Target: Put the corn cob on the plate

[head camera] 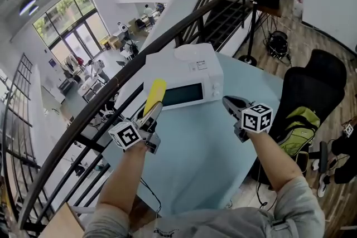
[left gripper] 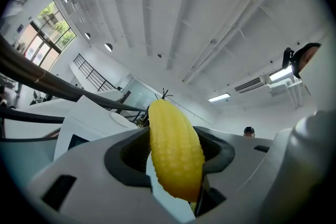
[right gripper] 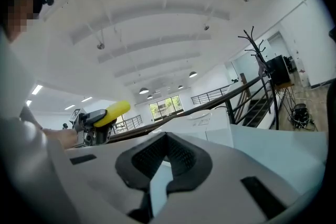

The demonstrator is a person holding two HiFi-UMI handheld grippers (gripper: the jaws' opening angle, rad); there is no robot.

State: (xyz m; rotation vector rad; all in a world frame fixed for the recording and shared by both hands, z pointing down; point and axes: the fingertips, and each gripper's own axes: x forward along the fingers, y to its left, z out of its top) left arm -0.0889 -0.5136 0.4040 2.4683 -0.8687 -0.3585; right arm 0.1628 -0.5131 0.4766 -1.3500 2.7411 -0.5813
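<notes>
A yellow corn cob (head camera: 154,96) is clamped in my left gripper (head camera: 152,108) and sticks out past the jaws, held above the light blue table (head camera: 203,167). Seen from the left gripper view, the cob (left gripper: 176,152) fills the space between the jaws. My right gripper (head camera: 230,102) hovers to the right of it, shut and holding nothing. Just beyond both grippers stands a white microwave (head camera: 184,78) with a white plate (head camera: 191,53) on top of it. The right gripper view shows the left gripper (right gripper: 94,122) with the cob (right gripper: 113,111) at left, and the plate (right gripper: 202,115) on the microwave.
A dark handrail (head camera: 111,98) runs diagonally behind the table, with an open drop to a lower floor beyond it. A black office chair (head camera: 312,86) with a green bag stands right of the table. Behind it is a coat stand (head camera: 254,8).
</notes>
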